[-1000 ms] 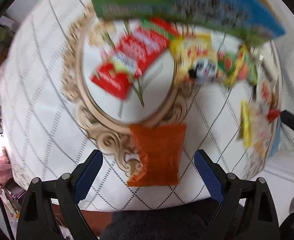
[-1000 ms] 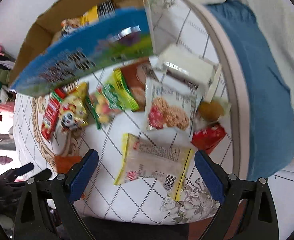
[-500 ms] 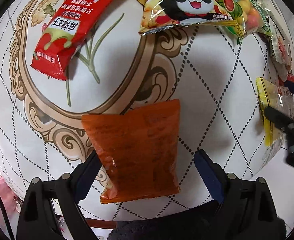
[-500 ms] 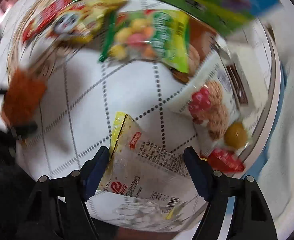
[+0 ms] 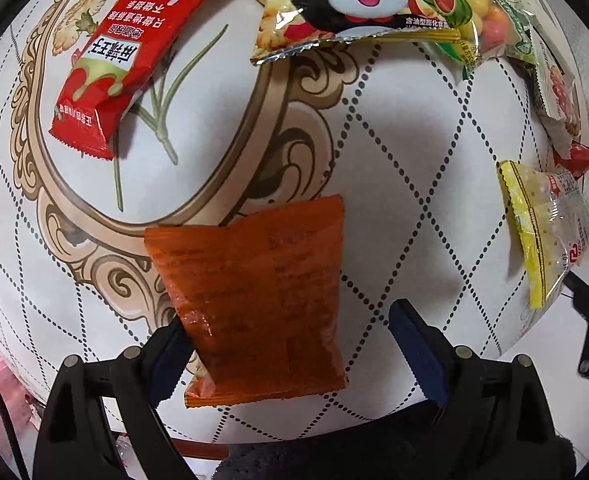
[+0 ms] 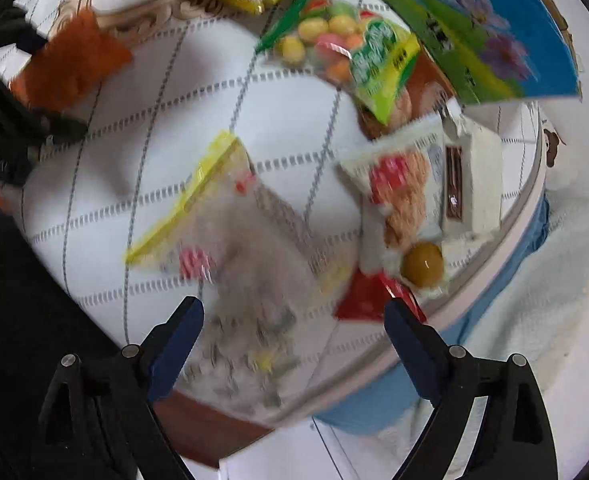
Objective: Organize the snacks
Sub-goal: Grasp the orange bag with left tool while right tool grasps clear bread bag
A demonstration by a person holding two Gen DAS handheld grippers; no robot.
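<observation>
An orange snack packet lies flat on the patterned table. My left gripper is open with its jaws either side of the packet's near end. My right gripper is open low over a clear packet with a yellow edge, which also shows at the right of the left wrist view. The orange packet shows at upper left in the right wrist view.
A red bar wrapper, a panda bag and a fruit-candy bag lie further back. A biscuit packet, a white box, a small red packet and a blue-green carton flap are near the table's right edge.
Both grippers have dropped closer to the table. The left has closed in around the orange packet's near end. The right has swung over the clear yellow-edged packet.
</observation>
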